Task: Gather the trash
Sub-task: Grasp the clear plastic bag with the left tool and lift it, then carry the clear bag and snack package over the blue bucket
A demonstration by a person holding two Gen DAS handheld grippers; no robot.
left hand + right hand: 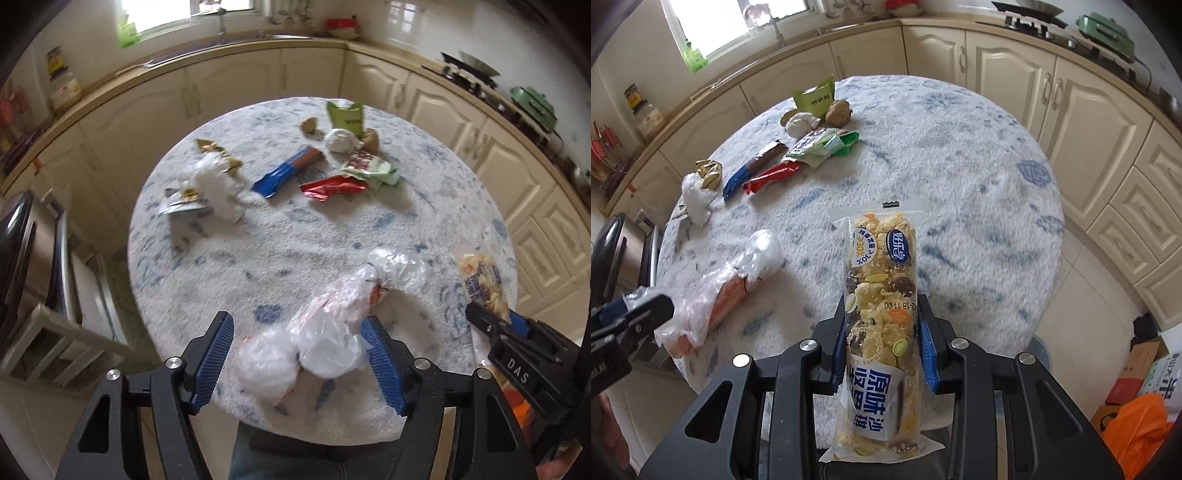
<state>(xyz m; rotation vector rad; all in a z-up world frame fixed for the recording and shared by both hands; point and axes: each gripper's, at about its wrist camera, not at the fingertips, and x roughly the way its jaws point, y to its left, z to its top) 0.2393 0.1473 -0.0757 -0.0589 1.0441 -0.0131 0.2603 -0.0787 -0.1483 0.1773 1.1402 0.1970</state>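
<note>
A crumpled clear plastic bag lies at the near edge of the round table with the fluffy white-and-blue cover. My left gripper stands open around the bag; its right pad is against the plastic and its left pad is apart from it. My right gripper is shut on a long clear snack packet of nut clusters and holds it above the table. Farther back lie a blue wrapper, a red wrapper, a green pouch and white tissue.
Cream kitchen cabinets curve around behind the table. A chair stands at the left. On the floor at the right are an orange bag and cardboard boxes.
</note>
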